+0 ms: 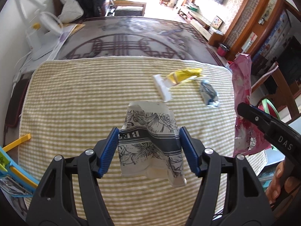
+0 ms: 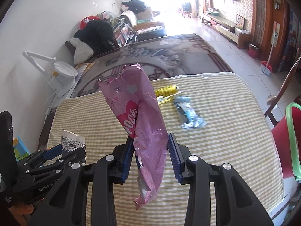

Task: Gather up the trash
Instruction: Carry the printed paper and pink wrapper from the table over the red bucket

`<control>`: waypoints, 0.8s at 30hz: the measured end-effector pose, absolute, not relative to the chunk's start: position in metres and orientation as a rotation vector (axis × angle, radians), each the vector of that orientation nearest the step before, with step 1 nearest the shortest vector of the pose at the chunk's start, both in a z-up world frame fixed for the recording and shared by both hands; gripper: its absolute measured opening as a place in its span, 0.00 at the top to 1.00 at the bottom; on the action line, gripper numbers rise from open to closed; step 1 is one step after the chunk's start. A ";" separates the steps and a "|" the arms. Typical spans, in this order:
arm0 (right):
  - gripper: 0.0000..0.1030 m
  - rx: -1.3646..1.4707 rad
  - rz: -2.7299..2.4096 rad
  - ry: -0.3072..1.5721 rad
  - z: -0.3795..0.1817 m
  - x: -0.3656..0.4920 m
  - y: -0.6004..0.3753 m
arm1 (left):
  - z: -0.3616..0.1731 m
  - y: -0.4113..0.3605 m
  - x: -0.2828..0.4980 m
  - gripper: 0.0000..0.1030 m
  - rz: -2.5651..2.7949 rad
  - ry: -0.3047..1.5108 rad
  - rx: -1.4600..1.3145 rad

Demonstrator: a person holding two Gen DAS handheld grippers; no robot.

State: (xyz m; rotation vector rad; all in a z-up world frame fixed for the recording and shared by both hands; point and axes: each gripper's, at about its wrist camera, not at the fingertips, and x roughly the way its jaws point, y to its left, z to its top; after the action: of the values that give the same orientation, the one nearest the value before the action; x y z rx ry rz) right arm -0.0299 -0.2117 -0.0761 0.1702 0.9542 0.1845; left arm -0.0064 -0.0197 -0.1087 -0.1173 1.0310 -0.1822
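My left gripper [image 1: 149, 150] is shut on a crumpled paper cup [image 1: 150, 137] with black flower print, held above the striped cloth [image 1: 75, 98]. The cup also shows in the right wrist view [image 2: 72, 143]. My right gripper [image 2: 150, 156] is shut on a pink Pocky wrapper [image 2: 139, 116], which stands upright between the blue pads; it also shows in the left wrist view [image 1: 242, 86]. On the cloth lie a yellow wrapper [image 1: 184, 75] with a white strip [image 1: 162, 88] and a blue-grey wrapper [image 1: 209, 94], also in the right wrist view [image 2: 188, 113].
A white desk lamp [image 2: 62, 73] stands at the table's left edge. A yellow clip [image 1: 17, 144] and blue plastic items [image 1: 11, 167] lie at the left. A red bin with green rim [image 2: 287, 143] stands to the right of the table. A patterned tabletop [image 1: 131, 43] lies beyond the cloth.
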 end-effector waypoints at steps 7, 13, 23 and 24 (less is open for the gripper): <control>0.65 0.214 0.131 0.936 -0.073 -0.043 -0.252 | -0.107 -0.060 -0.005 0.39 -0.237 1.033 -0.077; 0.65 0.249 0.085 0.923 -0.071 -0.055 -0.298 | -0.104 -0.107 -0.007 0.39 -0.280 1.030 -0.044; 0.65 0.290 0.010 0.902 -0.066 -0.072 -0.394 | -0.104 -0.208 -0.004 0.39 -0.366 1.040 0.000; 0.65 0.294 0.001 0.901 -0.067 -0.074 -0.403 | -0.104 -0.215 -0.004 0.39 -0.372 1.038 0.004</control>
State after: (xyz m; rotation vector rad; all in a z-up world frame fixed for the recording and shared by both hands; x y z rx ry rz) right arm -0.0739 -0.4031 -0.0665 0.2943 0.9006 0.0008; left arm -0.0040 -0.2151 -0.1038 0.0042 1.0384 -0.3724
